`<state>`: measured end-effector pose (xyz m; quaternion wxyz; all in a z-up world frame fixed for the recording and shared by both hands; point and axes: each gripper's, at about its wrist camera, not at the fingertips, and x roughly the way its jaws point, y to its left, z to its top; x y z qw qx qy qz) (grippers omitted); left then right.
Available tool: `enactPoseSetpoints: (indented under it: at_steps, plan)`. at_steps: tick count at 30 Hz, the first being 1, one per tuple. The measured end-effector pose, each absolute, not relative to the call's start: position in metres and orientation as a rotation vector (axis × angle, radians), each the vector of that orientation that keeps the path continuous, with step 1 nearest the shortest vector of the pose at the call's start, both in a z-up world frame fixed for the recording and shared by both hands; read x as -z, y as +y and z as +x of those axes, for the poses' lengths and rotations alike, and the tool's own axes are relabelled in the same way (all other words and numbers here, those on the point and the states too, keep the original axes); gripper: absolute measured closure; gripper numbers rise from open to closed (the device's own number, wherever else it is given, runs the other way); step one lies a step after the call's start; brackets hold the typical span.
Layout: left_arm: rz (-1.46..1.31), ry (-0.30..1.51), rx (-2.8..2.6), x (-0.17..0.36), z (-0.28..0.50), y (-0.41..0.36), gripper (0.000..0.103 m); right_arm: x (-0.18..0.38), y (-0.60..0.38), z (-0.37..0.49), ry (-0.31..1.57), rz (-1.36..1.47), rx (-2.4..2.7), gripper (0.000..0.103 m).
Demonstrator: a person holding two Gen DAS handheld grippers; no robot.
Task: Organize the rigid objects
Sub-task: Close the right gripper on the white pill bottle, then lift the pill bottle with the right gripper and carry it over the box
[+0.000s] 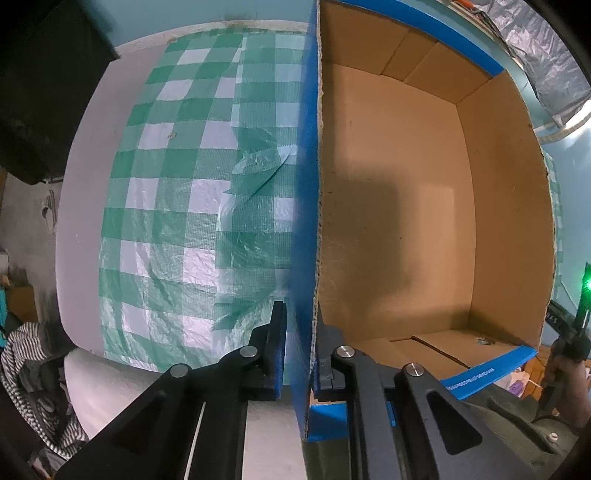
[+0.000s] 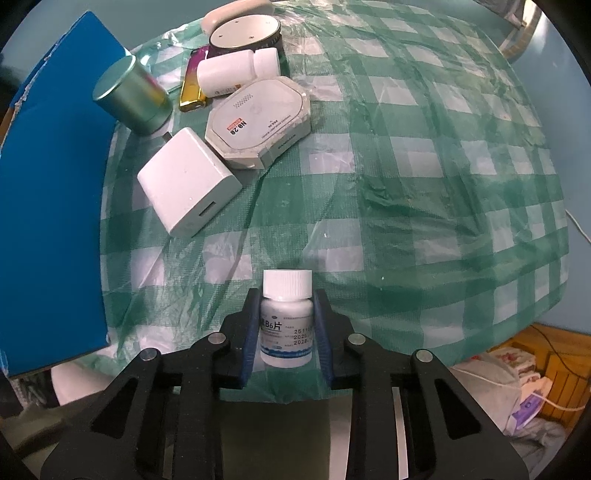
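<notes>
My left gripper (image 1: 301, 332) is shut on the left wall (image 1: 310, 206) of a blue cardboard box; one finger is outside and one inside. The box's brown inside (image 1: 399, 206) holds nothing that I can see. My right gripper (image 2: 285, 317) is shut on a small white pill bottle (image 2: 286, 321) with a white cap, held upright over the checked cloth. The blue box wall (image 2: 51, 206) stands at the left of the right wrist view. Beside it lie a white charger (image 2: 188, 184), a grey octagonal case (image 2: 258, 118), a green tin (image 2: 129, 96), another white bottle (image 2: 236, 70) and a yellow lighter (image 2: 194, 85).
A green-and-white checked plastic cloth (image 2: 424, 184) covers the round table. A round black-and-white tin (image 2: 245, 35) and a white oval object (image 2: 236, 11) sit at the far edge. Clothes and bags (image 2: 517, 387) lie below the table on the right.
</notes>
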<state>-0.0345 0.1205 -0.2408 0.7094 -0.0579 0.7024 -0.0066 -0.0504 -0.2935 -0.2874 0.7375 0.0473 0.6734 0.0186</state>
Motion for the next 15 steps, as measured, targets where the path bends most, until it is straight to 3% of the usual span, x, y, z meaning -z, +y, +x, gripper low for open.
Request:
enactPoseSetpoints:
  at_steps: [15]
  plan:
    - [-0.045, 1.533, 0.029, 0.226, -0.041, 0.110, 0.098, 0.238, -0.300, -0.033, 1.384, 0.071, -0.095, 0.076]
